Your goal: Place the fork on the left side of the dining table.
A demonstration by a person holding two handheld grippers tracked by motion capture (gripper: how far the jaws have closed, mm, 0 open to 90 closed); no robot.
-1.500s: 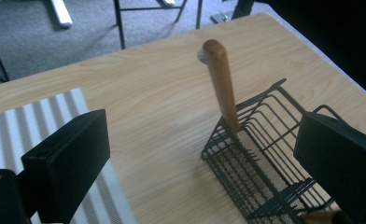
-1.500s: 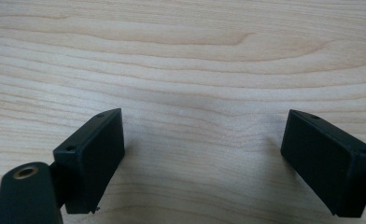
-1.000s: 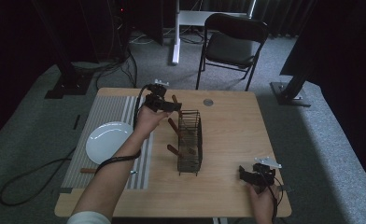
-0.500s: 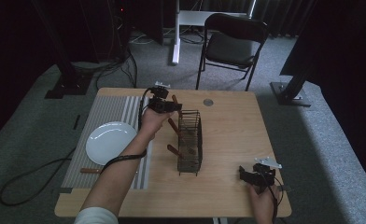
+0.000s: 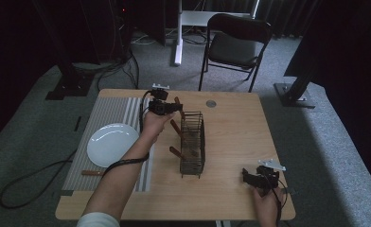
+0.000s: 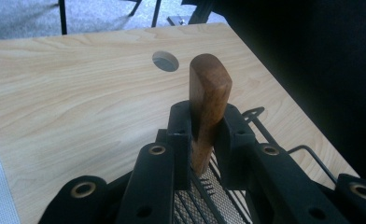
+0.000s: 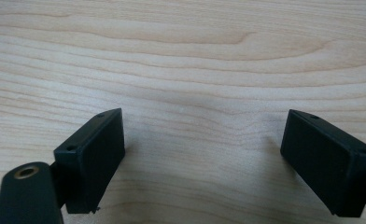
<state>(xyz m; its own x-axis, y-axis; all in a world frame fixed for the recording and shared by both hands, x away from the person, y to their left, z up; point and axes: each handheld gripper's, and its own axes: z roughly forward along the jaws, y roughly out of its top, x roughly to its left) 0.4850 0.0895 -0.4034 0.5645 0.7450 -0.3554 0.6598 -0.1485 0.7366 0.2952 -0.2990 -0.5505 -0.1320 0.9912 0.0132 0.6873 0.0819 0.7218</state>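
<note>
- High view: left gripper (image 5: 167, 108) near the far edge of the surface (image 5: 231, 118), at the far end of the wire rack (image 5: 192, 143), arm stretched forward. Two more wooden handles (image 5: 176, 152) stick out of the rack; plate (image 5: 111, 144) on the striped mat (image 5: 108, 113) at the left edge; one utensil (image 5: 92, 172) by the plate not yet racked.
- Left gripper view: left gripper (image 6: 203, 125) clenched on an upright handle (image 6: 208, 100) above the rack (image 6: 209, 191). Looks mid-insertion.
- Right gripper view: right gripper (image 7: 202, 158) spread wide, empty, idle near the right front corner.

wooden handle (image 6: 208, 109) lower end hidden by fingers (image 6: 180, 135)
</note>
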